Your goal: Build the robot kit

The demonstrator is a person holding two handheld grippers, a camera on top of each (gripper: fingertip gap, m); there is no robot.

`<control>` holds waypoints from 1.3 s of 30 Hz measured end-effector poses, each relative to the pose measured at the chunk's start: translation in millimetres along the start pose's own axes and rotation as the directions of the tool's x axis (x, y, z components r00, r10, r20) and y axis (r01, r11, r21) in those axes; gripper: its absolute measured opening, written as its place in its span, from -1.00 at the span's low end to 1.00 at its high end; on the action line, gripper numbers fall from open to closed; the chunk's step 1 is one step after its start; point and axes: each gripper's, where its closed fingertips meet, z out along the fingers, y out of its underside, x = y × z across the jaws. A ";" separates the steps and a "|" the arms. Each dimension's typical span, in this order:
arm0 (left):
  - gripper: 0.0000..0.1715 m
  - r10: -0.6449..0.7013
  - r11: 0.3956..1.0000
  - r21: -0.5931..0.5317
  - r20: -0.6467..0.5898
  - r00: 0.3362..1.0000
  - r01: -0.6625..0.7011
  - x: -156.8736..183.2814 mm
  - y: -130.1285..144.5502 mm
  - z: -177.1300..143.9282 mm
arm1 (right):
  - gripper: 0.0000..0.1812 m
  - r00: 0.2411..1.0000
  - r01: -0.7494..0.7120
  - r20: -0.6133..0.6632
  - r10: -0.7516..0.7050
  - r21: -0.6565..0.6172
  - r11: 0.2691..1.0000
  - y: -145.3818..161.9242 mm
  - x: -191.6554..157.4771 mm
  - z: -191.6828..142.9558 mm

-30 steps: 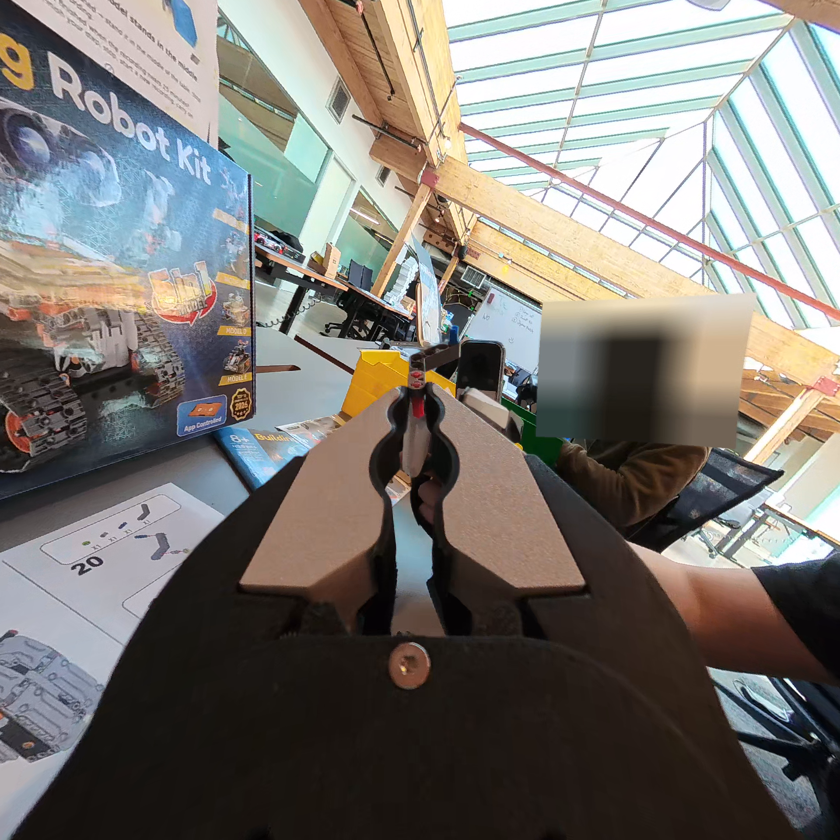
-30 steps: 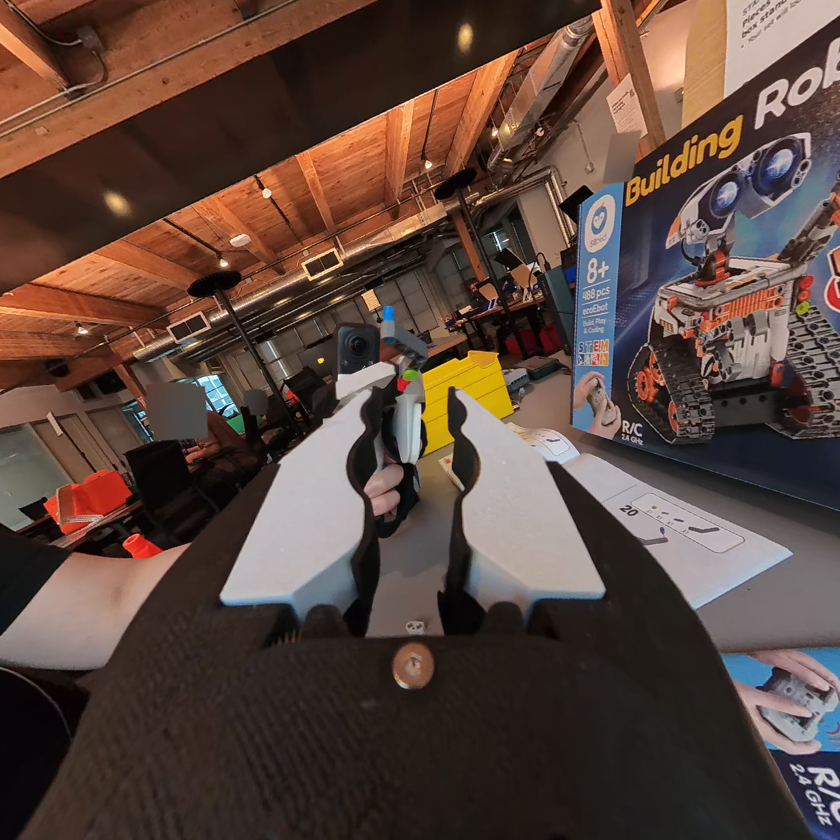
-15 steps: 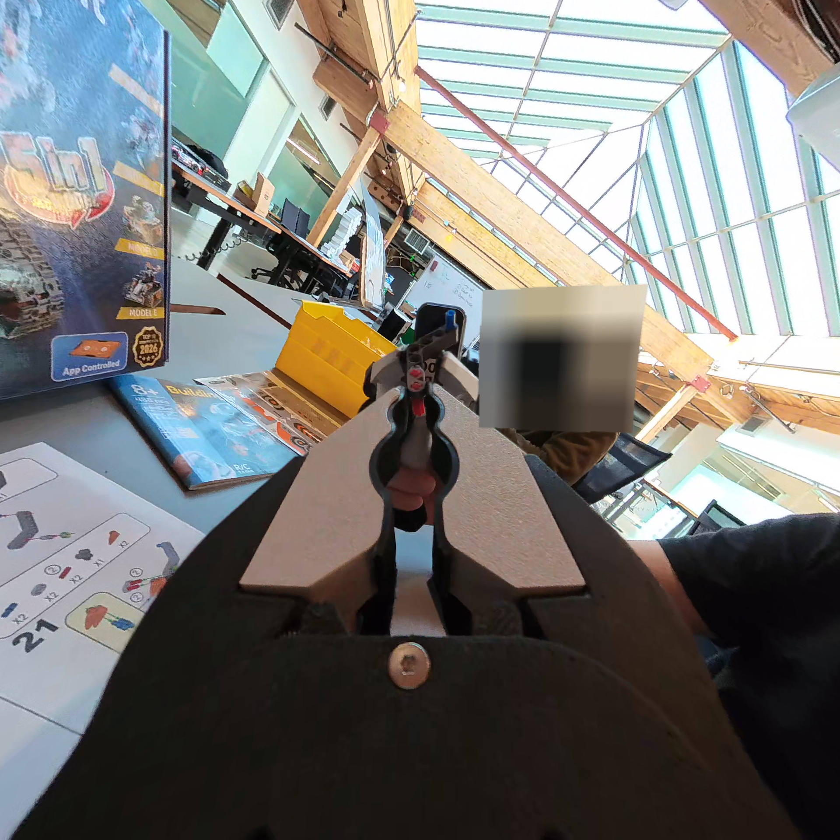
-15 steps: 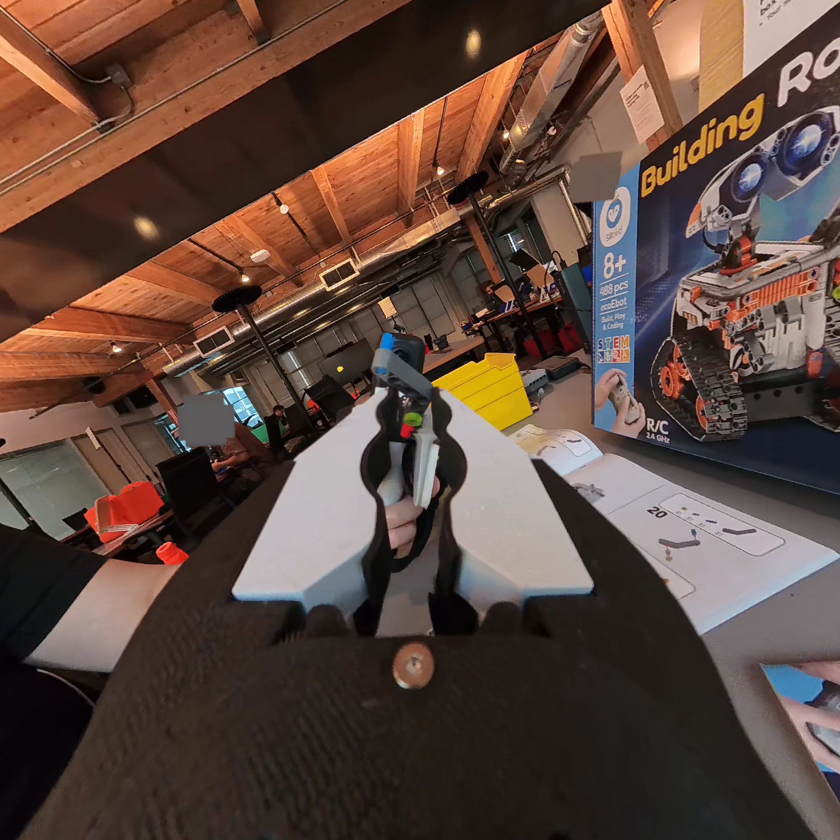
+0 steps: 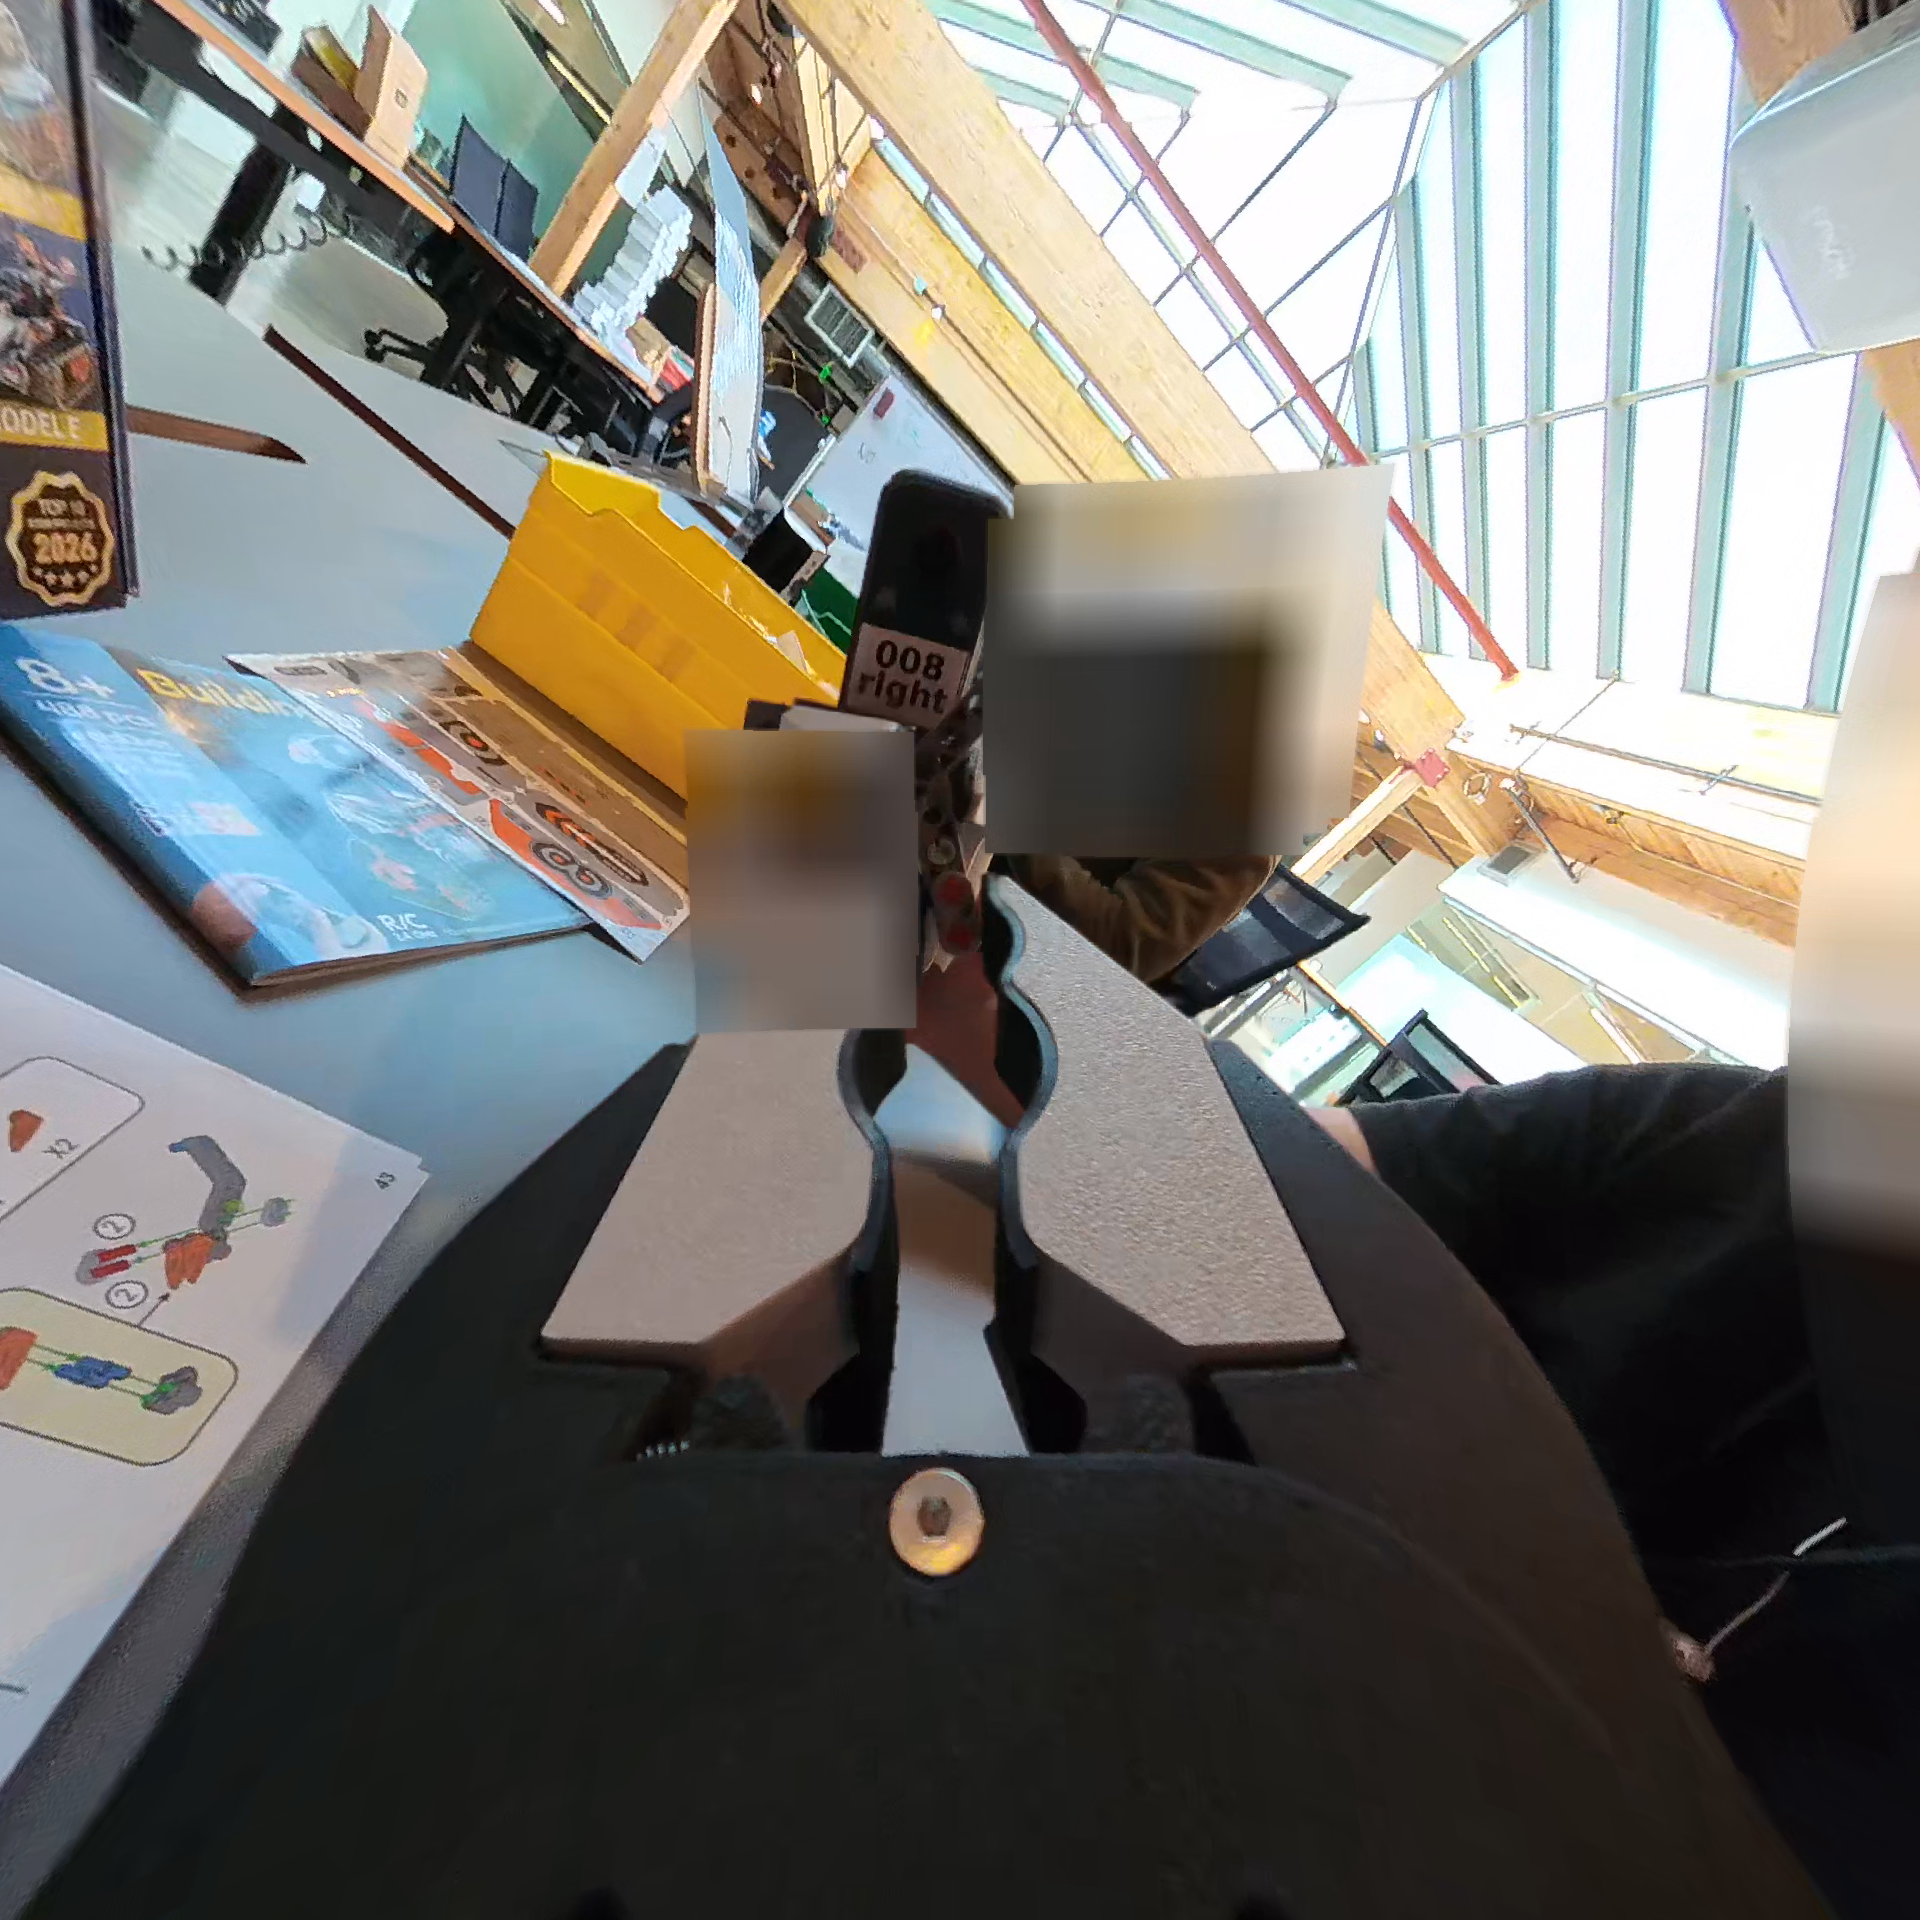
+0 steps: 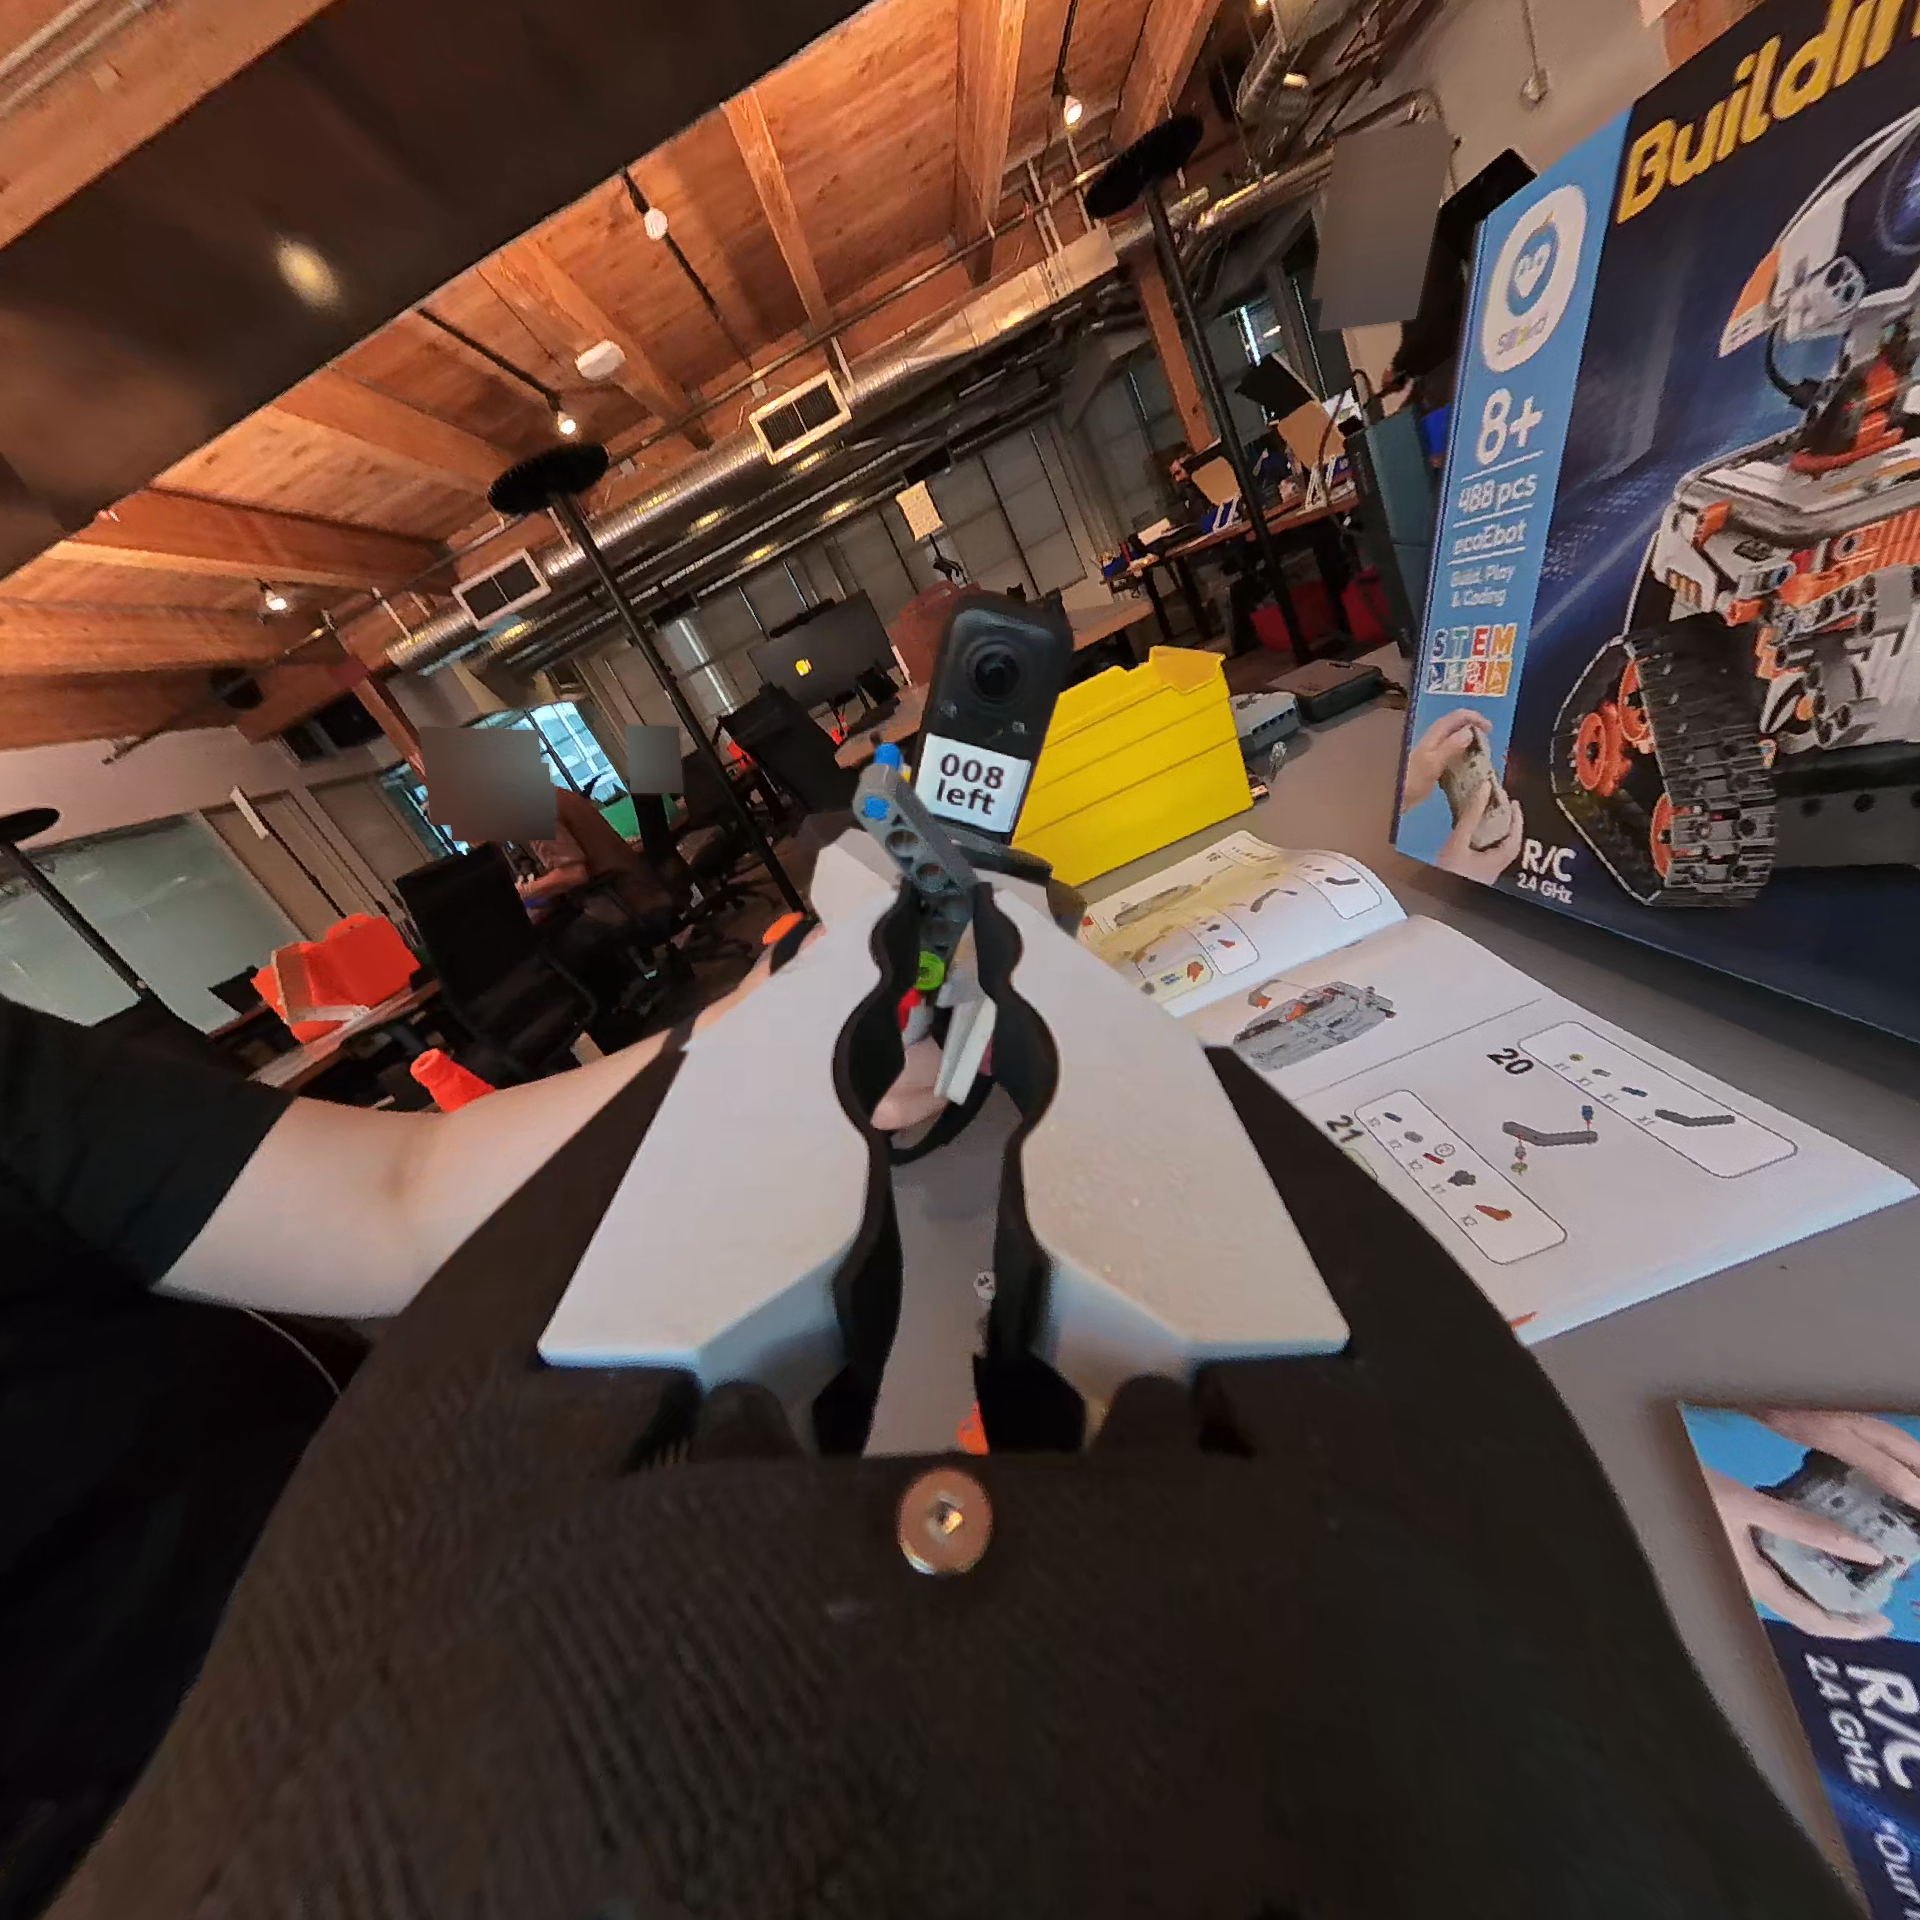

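In the right wrist view my right gripper (image 6: 940,906) is shut on a small grey beam (image 6: 902,829) that carries blue pins (image 6: 883,756), a green part (image 6: 928,974) and a red part (image 6: 910,1006). It holds the beam in the air above the table. My left gripper (image 5: 951,914) faces it, and its camera (image 6: 992,707) shows just behind the beam. The beam's red end (image 5: 954,920) lies against my left gripper's right finger (image 5: 1091,1039). A mosaic patch hides the other fingertip, so I cannot tell whether both pads press on it.
A yellow bin (image 6: 1132,769) stands on the grey table behind the grippers. A large robot kit box (image 6: 1662,520) stands upright at the right. An open instruction booklet (image 6: 1455,1091) and a blue booklet (image 5: 260,810) lie flat on the table. A person's arm (image 6: 416,1195) reaches in from the left. The grippers are tip to tip, or close to it.
My right gripper has closed from wide open onto the grey beam, which my left gripper held up. Both grippers have tilted, and the left view has swung to the right.
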 end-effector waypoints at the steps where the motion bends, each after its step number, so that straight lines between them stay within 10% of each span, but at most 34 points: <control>1: -0.93 0.007 1.000 -0.025 0.017 1.000 -0.006 -2.3 3.5 0.6 | -0.90 1.000 0.009 -0.001 -0.009 -0.013 1.000 2.3 -0.1 1.0; 8: -0.94 0.043 0.996 -0.076 0.016 0.999 -0.041 1.6 8.8 1.1 | -0.90 0.999 0.031 0.025 -0.030 -0.024 0.999 2.9 -7.0 4.2; 12: -0.94 0.049 0.998 -0.031 0.087 0.995 -0.046 -8.1 -1.3 -7.1 | -0.54 0.997 0.071 -0.038 -0.071 -0.017 0.997 -3.5 0.1 -2.3; 18: -0.94 0.005 0.997 0.069 0.202 0.979 -0.019 -28.8 -17.9 -30.3 | -0.69 0.964 0.215 -0.015 -0.267 -0.551 0.807 84.9 11.3 -26.6; 24: -0.95 -0.038 0.993 0.115 0.223 0.974 0.012 -36.0 -22.2 -38.1 | -0.68 0.967 0.168 0.007 -0.254 -0.767 0.619 134.7 12.4 -34.8; 39: -0.94 -0.084 0.987 0.157 0.260 0.962 0.043 -44.0 -26.8 -49.0 | -0.83 0.954 0.013 -0.148 -0.259 -0.848 0.530 140.2 5.3 -49.7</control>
